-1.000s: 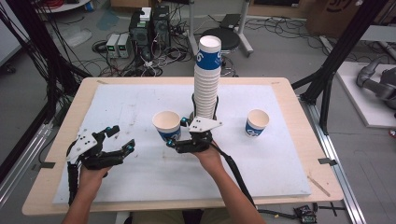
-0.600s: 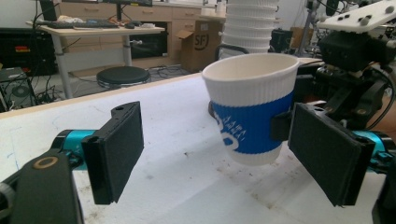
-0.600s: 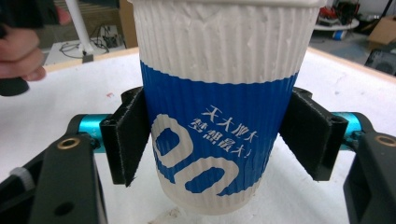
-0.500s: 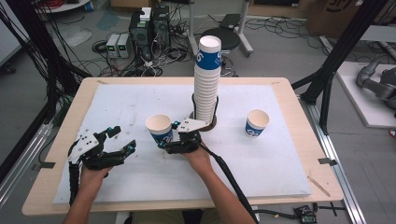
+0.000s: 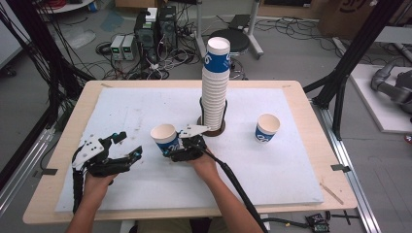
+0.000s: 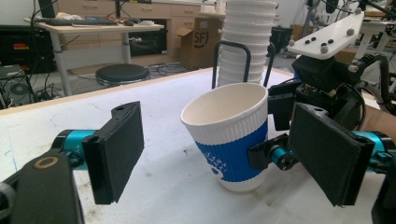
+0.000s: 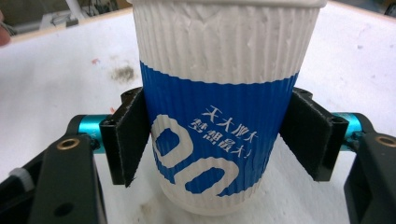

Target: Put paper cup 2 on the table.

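A white paper cup with a blue band is clamped at its sides by my right gripper, left of the mat's middle. In the right gripper view both black pads press on the cup. It leans slightly, its base close to the mat. My left gripper rests open near the mat's left front, pointing at the cup. In the left gripper view the cup stands beyond and between my own spread jaws, untouched by them, with the right gripper behind it.
A tall stack of the same cups stands in a black wire holder behind the held cup. Another single cup stands upright on the white mat to the right. Cables and equipment lie on the floor beyond the table.
My right gripper has carried the cup to the left and lower, closer to the left gripper. The left gripper has stayed where it was, still open.
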### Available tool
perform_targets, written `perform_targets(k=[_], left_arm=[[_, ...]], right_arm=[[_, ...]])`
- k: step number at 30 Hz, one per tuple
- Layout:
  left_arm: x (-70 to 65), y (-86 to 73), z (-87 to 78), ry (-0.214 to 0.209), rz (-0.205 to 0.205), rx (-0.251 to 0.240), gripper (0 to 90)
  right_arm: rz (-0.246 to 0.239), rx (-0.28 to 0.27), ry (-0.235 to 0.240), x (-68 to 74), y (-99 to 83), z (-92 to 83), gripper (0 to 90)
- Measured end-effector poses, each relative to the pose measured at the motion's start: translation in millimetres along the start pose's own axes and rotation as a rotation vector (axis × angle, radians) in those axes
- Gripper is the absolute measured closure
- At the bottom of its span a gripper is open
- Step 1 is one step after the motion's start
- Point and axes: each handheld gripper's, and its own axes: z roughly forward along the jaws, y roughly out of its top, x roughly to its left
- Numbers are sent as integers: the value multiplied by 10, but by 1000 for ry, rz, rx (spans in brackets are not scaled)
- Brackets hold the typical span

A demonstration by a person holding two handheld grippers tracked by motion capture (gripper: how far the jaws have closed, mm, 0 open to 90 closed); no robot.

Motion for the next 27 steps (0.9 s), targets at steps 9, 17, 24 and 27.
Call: perform_targets(k=[9, 17, 24, 27], left_arm=[[12, -4, -5, 2, 0, 3, 186], [6, -13, 12, -3, -9, 10, 187], [12, -17, 16, -4, -8, 11, 187], [14, -18, 16, -4, -9, 13, 187]], right_arm=[[-67, 62, -5, 25, 16, -69, 278], [-86, 81, 7, -1, -33, -130, 269], [-76, 91, -12, -10, -60, -142, 198], [-67, 94, -16, -26, -72, -163, 195]])
